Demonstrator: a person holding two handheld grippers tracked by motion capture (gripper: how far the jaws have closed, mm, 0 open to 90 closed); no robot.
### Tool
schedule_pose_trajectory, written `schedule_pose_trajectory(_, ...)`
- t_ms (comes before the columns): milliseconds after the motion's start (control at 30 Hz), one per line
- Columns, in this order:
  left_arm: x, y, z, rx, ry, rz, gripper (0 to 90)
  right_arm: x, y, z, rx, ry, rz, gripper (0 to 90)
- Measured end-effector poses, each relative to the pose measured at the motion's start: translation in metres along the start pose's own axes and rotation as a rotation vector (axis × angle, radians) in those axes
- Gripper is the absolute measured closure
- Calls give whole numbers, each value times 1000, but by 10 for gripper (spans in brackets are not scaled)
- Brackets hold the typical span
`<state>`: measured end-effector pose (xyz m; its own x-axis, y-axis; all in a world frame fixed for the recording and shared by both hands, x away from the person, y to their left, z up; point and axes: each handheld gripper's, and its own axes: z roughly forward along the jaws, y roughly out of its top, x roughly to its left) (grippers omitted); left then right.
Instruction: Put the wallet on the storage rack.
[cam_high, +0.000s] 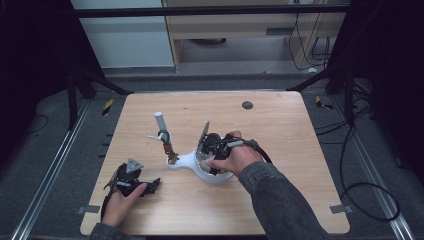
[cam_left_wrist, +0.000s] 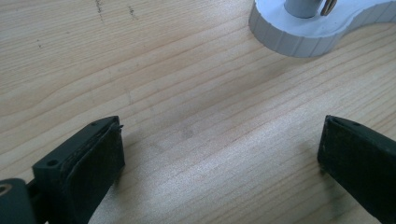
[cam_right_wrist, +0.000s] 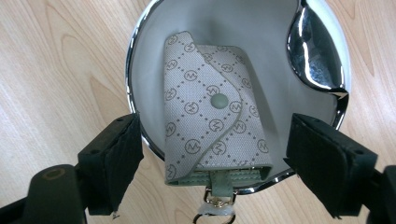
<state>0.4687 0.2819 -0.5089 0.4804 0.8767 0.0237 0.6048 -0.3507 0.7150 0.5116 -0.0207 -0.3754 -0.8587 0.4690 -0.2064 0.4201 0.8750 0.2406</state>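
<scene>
A grey monogram key pouch (cam_right_wrist: 210, 121) with a snap button lies in the round chrome-rimmed dish (cam_right_wrist: 135, 60) of a white stand (cam_high: 186, 161). My right gripper (cam_right_wrist: 212, 161) hangs open right over the dish, its jaws on either side of the pouch and apart from it. In the high view the right gripper (cam_high: 212, 150) sits over the stand's round end. The stand's other end carries an upright white post (cam_high: 160, 122) with small hanging items. My left gripper (cam_high: 131, 181) rests low at the table's front left, open (cam_left_wrist: 219, 154) over bare wood, with the stand's white base (cam_left_wrist: 299, 39) beyond it.
A wooden table (cam_high: 280, 150) with a dark round hole cover (cam_high: 247, 105) near its far edge. Black frame legs and cables stand around the table on the grey floor.
</scene>
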Motion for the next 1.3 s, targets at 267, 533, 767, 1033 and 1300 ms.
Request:
schedule_pose_trajectory(267,0,0,0,0,0,-1,0,0,-6,-4,-25,10,20,161)
schedule_pose_trajectory(533,0,0,0,0,0,0,0,-1,-12,-10,-57,11,37,124)
schedule_pose_trajectory(767,0,0,0,0,0,0,0,-4,-19,-15,-87,15,61,97)
schedule_pose_trajectory(1033,0,0,0,-1,0,-1,0,-8,-27,-19,-119,5,76,73)
schedule_pose_trajectory(1300,0,0,0,0,-1,1,0,-14,-36,-26,-153,8,94,67)
